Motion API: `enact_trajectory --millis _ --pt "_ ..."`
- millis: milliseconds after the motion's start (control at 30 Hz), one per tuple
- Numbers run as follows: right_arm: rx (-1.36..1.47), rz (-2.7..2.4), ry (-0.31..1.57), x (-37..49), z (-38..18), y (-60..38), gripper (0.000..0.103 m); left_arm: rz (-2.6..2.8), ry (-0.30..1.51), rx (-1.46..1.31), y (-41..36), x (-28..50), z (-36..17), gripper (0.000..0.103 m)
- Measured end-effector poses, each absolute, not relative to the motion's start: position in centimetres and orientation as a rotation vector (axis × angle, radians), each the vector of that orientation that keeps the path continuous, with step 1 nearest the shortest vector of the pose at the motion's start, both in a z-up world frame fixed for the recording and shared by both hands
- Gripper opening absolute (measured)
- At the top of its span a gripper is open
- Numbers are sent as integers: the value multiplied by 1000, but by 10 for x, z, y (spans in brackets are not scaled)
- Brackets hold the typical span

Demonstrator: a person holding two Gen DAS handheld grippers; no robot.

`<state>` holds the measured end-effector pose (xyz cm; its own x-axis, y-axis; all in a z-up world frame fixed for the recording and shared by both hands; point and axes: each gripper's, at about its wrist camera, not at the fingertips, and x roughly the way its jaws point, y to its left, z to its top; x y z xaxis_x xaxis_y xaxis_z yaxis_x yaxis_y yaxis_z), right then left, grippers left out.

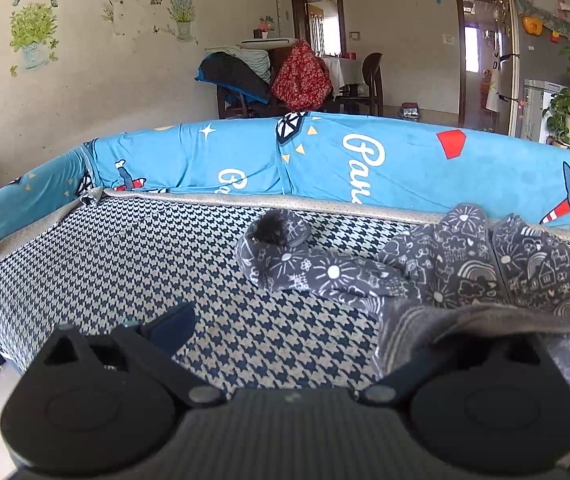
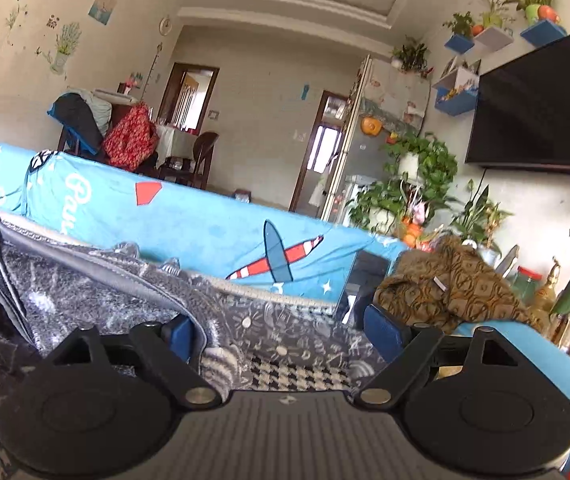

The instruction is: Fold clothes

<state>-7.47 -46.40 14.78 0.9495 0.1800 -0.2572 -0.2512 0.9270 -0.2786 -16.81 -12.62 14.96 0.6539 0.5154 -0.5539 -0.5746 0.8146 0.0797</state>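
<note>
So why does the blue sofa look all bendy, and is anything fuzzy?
In the left wrist view the fisheye lens bows the blue sofa back into an arch; the grey patterned garment is sharp far off, blurry by the left gripper. In the right wrist view the sofa slants, and cloth near the right gripper is soft.

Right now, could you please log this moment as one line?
stage: fold starting | left gripper: open, at grey patterned garment edge | right gripper: open, fabric draped over one finger | surface: houndstooth sofa seat
</note>
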Motion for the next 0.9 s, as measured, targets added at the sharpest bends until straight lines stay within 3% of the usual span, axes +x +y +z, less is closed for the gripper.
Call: enact_trajectory --millis 567,900 --pt "-108 296 731 -9 90 -491 86 614 680 -150 -118 -136 109 103" --pt "-218 376 804 -18 78 -489 86 618 732 -212 -102 -116 97 103"
